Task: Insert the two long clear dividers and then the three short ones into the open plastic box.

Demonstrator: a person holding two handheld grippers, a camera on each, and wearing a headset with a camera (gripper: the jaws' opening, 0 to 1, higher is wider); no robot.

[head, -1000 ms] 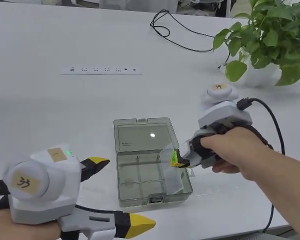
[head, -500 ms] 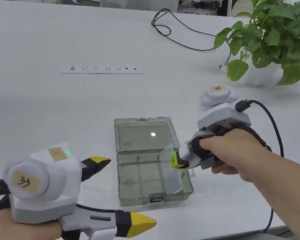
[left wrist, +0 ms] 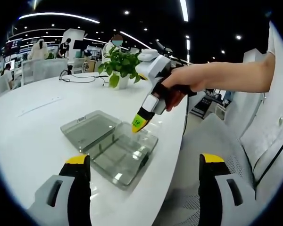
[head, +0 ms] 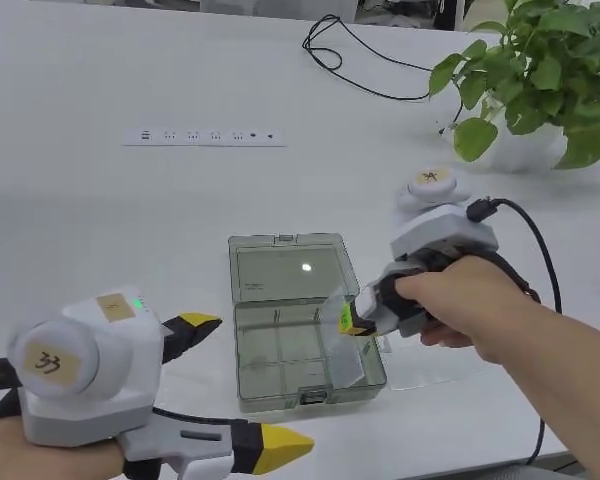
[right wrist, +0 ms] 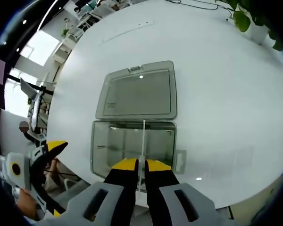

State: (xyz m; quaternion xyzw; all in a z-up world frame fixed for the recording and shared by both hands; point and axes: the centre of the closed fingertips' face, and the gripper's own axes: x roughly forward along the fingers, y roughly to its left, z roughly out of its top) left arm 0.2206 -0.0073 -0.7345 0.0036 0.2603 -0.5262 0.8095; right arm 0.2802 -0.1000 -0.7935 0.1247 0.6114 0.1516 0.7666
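Clear divider (right wrist: 143,136), pinched edge-on in the right gripper (right wrist: 140,165), hangs over the open box (right wrist: 95,150) just beyond its tips; tilted, it could miss its seat and jam. With the left gripper (left wrist: 145,159) gaping idle, the box may skid.

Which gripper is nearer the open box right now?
Right. The right gripper is over the right side of the box, shut on a clear divider in it; the left gripper hangs open off its near-left corner.
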